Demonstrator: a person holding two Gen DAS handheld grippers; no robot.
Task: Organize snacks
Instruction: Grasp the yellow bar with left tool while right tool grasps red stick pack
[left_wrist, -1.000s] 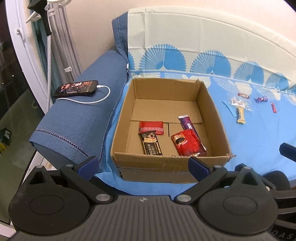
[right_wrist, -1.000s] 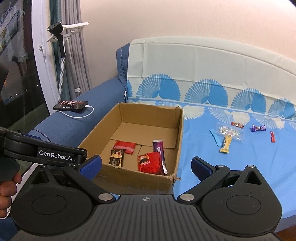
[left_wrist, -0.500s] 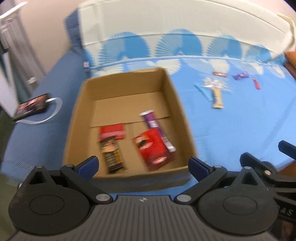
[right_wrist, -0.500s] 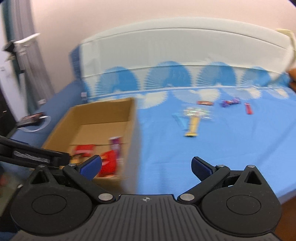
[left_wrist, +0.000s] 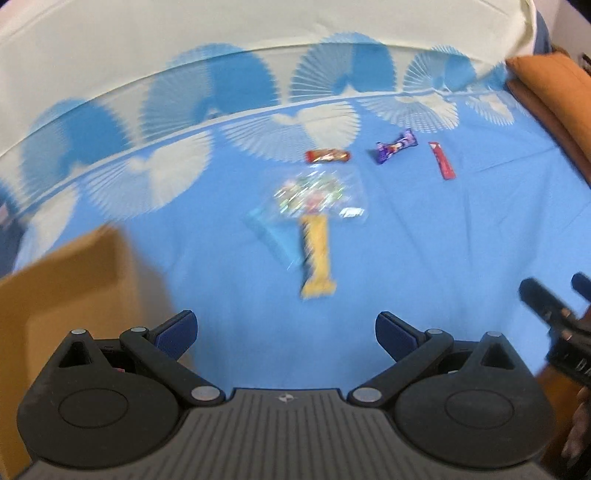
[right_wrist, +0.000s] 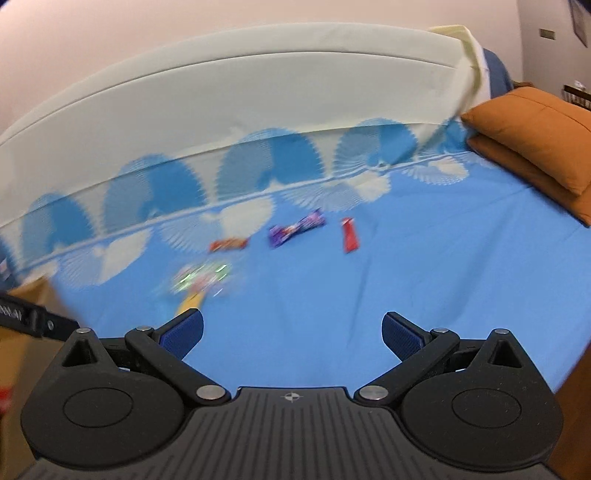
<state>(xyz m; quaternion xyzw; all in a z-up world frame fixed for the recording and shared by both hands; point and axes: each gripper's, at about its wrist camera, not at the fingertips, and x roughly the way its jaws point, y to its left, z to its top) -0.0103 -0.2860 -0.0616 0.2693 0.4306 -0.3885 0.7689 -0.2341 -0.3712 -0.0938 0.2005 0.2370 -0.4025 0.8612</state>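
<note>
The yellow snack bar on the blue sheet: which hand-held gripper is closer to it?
Left. The left hand-held gripper faces the yellow snack bar straight ahead, jaws open. The right hand-held gripper sits off to the bar's right side, also open.

A blue sheet with pale fan prints carries yellow, purple and red wrappers.

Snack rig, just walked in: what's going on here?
A person holds both grippers, and both are open and empty. The left gripper faces loose snacks on the blue sheet: a yellow bar, a clear candy bag and three small wrapped pieces behind. The cardboard box sits at left. The right gripper hovers nearby. Nothing is picked up yet.
</note>
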